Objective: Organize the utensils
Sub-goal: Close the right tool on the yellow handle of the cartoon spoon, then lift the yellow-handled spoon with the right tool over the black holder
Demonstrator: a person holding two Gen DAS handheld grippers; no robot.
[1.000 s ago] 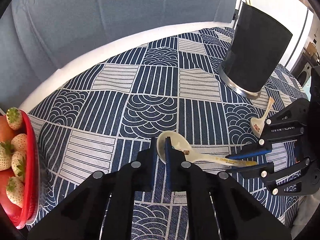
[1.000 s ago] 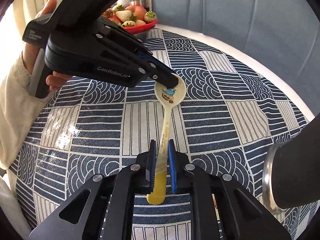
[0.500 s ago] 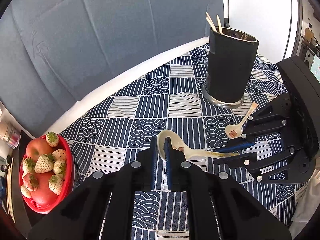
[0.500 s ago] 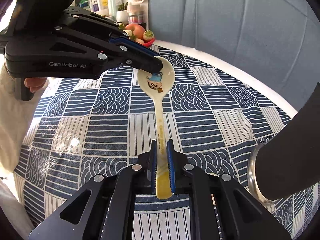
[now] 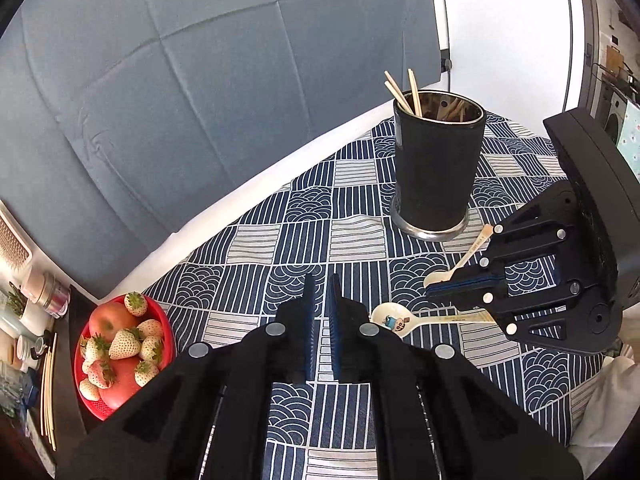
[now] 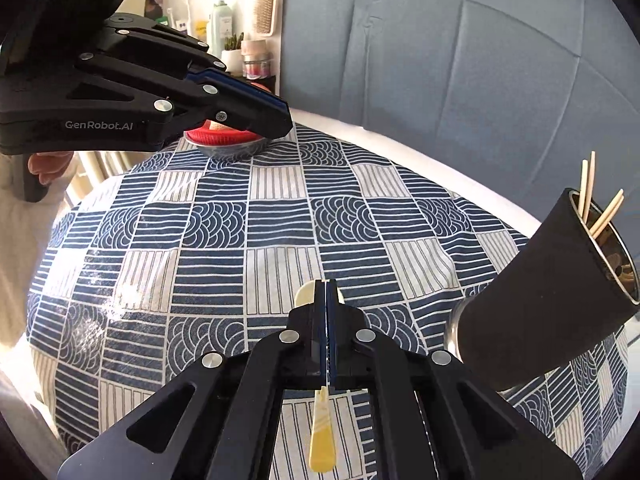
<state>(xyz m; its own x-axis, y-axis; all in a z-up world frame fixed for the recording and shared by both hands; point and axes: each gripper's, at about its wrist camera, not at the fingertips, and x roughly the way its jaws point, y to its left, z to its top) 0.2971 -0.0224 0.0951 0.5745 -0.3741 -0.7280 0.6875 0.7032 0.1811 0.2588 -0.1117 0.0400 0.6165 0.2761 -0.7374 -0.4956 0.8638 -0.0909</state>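
Observation:
My right gripper (image 6: 326, 286) is shut on the handle of a cream spoon with a cartoon print (image 5: 394, 319), held above the cloth; its yellow handle end (image 6: 322, 448) sticks out behind the fingers. My left gripper (image 5: 322, 284) is empty, its jaws nearly closed with a narrow gap, raised left of the spoon bowl. A black utensil holder (image 5: 438, 168) with chopsticks stands at the back right; it also shows in the right wrist view (image 6: 560, 304). A second small spoon (image 5: 460, 264) lies on the cloth by the holder.
A red bowl of strawberries and an apple (image 5: 120, 344) sits at the table's left edge. The round table carries a blue patterned cloth (image 5: 280, 248). A grey padded wall (image 5: 200, 60) stands behind it. A shelf with bottles (image 6: 232, 28) is at the left.
My left gripper has let go of the spoon bowl and pulled back and up. My right gripper has kept the handle and lifted the spoon; both views now look from higher.

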